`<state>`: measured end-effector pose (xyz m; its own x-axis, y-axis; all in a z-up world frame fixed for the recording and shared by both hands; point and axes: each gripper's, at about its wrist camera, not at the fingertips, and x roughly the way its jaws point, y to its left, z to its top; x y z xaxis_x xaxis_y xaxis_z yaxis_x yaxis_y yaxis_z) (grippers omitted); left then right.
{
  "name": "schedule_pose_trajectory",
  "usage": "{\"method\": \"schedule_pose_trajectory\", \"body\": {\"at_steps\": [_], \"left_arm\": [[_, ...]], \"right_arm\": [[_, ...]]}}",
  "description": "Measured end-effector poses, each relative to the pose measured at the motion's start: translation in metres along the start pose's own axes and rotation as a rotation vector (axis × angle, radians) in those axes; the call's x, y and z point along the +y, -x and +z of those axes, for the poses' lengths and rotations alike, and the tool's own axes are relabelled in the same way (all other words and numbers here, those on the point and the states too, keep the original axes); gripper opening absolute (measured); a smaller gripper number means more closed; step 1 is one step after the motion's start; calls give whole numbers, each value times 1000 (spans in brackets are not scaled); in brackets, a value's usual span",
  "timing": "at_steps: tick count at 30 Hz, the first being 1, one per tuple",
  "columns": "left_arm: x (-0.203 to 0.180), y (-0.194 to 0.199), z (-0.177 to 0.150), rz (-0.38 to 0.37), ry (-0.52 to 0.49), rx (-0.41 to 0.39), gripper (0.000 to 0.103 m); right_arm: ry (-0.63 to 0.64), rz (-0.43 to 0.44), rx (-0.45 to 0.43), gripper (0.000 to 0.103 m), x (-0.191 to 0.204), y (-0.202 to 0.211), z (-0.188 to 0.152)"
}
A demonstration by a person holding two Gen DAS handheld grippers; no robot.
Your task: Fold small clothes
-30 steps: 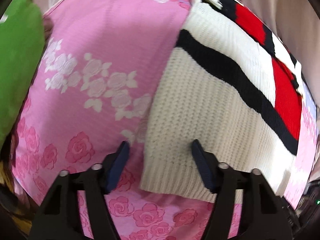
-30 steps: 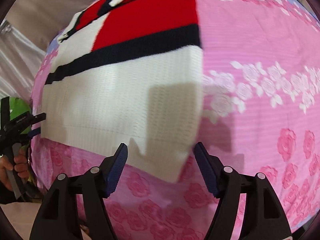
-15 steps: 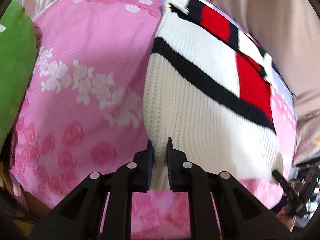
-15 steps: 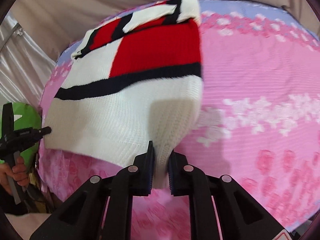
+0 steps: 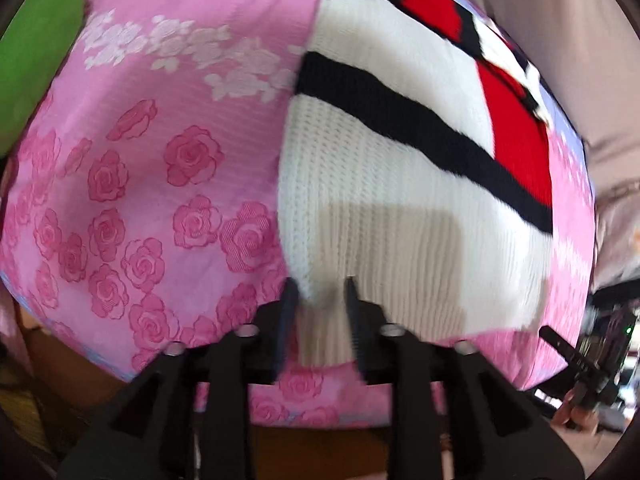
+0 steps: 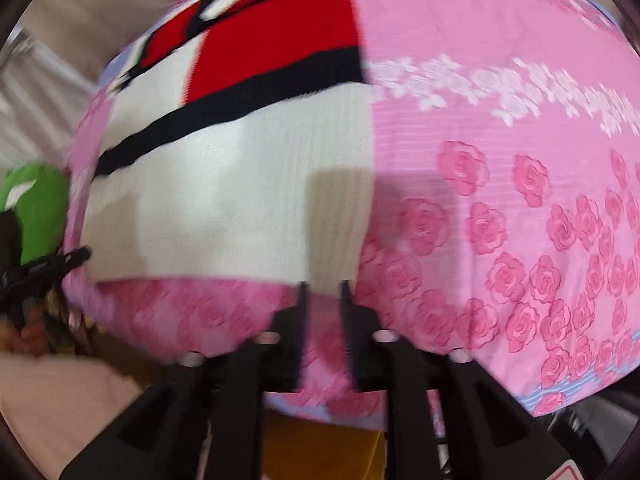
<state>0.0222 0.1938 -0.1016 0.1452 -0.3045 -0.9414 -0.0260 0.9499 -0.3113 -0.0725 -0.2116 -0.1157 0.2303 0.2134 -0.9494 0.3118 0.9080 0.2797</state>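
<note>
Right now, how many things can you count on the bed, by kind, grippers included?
Knit sweater, white with black stripe and red panel: 1
Green item at the edge, kind unclear: 1
Grippers: 2, left gripper, right gripper
Total: 4

My matt black plastic fingers (image 5: 289, 312) are pressing into the sweater (image 5: 400, 184), a chunky ribbed knit looking soft and fuzzy, which is lying on a finely ribbed woven cloth bedspread (image 5: 160, 168) printed with roses.
</note>
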Motion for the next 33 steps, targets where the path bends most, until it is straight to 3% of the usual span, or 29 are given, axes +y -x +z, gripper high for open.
{"method": "schedule_pose_trajectory", "body": {"at_steps": [2, 5, 7, 8, 10, 11, 16, 19, 23, 27, 30, 33], "left_arm": [[8, -7, 2, 18, 41, -10, 55], [13, -12, 11, 0, 88, -41, 65], [3, -18, 20, 7, 108, -68, 66], [-1, -21, 19, 11, 111, -74, 62], [-8, -24, 27, -35, 103, -64, 30], [-2, -21, 30, -62, 100, -34, 13], [-9, 6, 31, -77, 46, -43, 11], [-9, 26, 19, -81, -16, -11, 11], [-7, 37, -16, -76, -100, 115, 10], [-8, 46, -41, -87, -120, 212, 10], [-18, 75, -16, -123, -118, 134, 10], [-38, 92, 47, -184, -114, -24, 11]], "right_arm": [[-39, -2, -24, 56, -5, -5, 8], [-61, 33, -30, 56, -4, -19, 24], [-63, 55, -35, 57, 1, -28, 35], [-51, 47, -57, 53, 6, -29, 40], [-23, 80, -71, 11, 15, -31, 47], [-24, 91, -67, 11, 19, -33, 50], [10, 101, -136, 8, 30, 5, 53], [25, 86, -129, 7, 22, 32, 38], [65, 39, -7, 6, 10, 49, 6], [106, 26, 152, 5, 11, 43, -32], [137, 79, 223, 5, 25, 53, -44], [165, 145, 93, 4, 41, 78, 1]]}}
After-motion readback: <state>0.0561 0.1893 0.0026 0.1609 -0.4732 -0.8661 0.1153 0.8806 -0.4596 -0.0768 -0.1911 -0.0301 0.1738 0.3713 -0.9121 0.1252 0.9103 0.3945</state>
